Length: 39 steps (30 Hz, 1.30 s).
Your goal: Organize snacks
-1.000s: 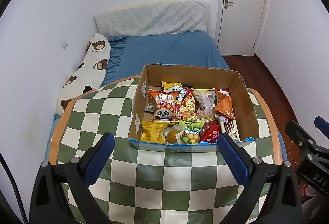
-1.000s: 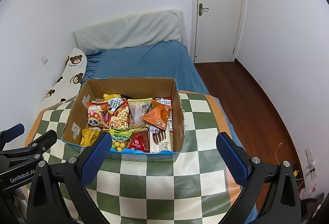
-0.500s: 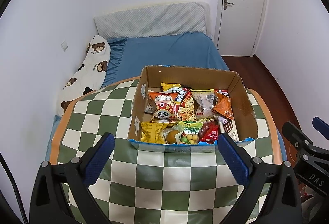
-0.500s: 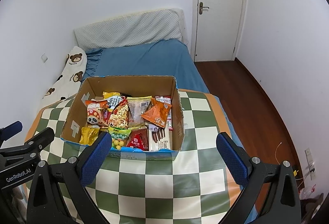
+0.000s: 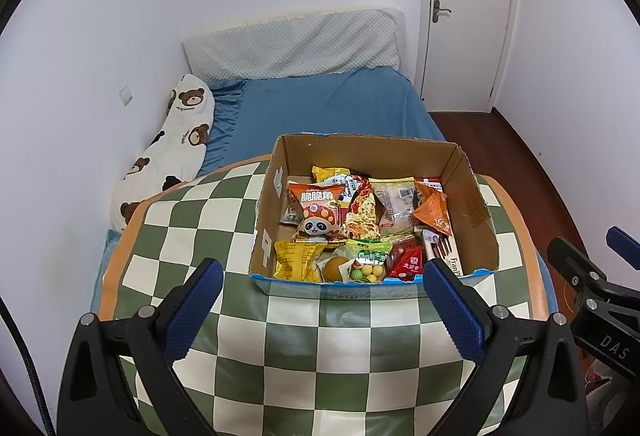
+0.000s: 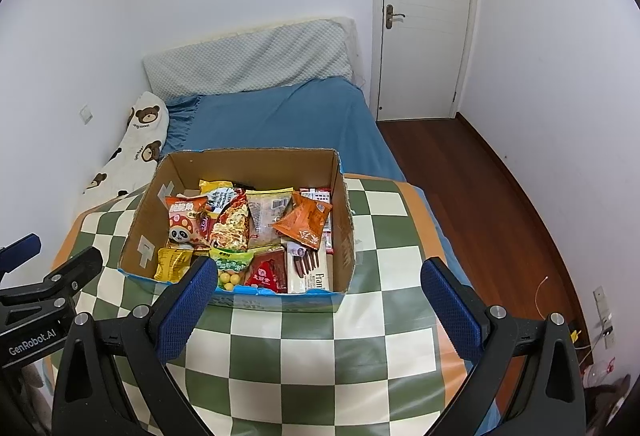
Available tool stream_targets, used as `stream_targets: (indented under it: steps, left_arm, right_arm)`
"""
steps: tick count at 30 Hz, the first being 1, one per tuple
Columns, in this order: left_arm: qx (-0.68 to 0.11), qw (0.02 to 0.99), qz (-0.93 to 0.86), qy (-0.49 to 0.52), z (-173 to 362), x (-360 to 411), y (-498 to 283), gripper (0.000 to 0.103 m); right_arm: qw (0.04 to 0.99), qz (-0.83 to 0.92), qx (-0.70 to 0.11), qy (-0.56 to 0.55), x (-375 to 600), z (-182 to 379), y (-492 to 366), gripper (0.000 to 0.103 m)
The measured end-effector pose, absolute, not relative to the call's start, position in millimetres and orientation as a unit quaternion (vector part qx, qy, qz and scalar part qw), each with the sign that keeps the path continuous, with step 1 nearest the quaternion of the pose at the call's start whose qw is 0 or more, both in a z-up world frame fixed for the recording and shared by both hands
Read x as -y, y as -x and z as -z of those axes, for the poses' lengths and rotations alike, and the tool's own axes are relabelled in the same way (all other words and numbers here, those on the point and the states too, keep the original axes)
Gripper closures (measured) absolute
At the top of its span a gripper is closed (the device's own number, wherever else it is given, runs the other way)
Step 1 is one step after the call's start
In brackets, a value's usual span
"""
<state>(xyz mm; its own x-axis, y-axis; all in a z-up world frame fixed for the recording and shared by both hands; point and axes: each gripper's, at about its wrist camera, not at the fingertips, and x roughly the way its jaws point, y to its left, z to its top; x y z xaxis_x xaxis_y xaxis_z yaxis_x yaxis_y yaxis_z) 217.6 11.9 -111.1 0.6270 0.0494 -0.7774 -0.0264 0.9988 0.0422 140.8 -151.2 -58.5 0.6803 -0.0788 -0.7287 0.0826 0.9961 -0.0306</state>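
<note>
Snacks (image 5: pixel 356 228) fill the cardboard box (image 5: pixel 474 204); both grippers (image 5: pixel 320 290) (image 6: pixel 316 290) gape wide, empty.

Green-and-cream checked tabletop (image 5: pixel 320 348) with orange edge; brown box (image 5: pixel 472 204), blue at its 6 o'clock rim; blue bed (image 5: pixel 320 104); bear-print white pillow (image 5: pixel 176 148).

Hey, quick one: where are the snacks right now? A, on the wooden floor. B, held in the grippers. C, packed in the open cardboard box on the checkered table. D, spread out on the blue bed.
C: the snack packets lie inside the open cardboard box on the checkered table, while the left gripper and right gripper are both open and empty.
</note>
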Motion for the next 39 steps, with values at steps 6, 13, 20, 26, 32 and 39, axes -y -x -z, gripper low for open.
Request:
stream_targets:
  steps: [6,13,20,26,32,39]
  left_arm:
    - [-0.431,0.902,-0.022,-0.013,111,-11,-217,0.001]
    - [-0.431,0.902,-0.022,-0.013,110,-12,-217,0.001]
    - [-0.432,0.902,-0.021,-0.013,111,-11,-217,0.001]
    - [-0.432,0.902,-0.02,-0.013,111,-11,-216,0.001]
    - [-0.432,0.901,-0.02,-0.015,111,-11,-216,0.001]
    - [-0.429,0.903,-0.022,-0.017,111,-13,-214,0.001]
  right_arm:
    - [0.917,0.044,-0.396,-0.001,150,57,-141,0.0]
    - [0.917,0.044,-0.396,-0.001,150,57,-140,0.0]
    - [0.917,0.042,-0.397,-0.001,148,52,-140,0.0]
    - [0.918,0.041,-0.395,0.001,147,48,-140,0.0]
    - [0.918,0.041,-0.395,-0.001,147,47,-140,0.0]
    - [0.917,0.041,-0.397,0.0,149,50,-140,0.0]
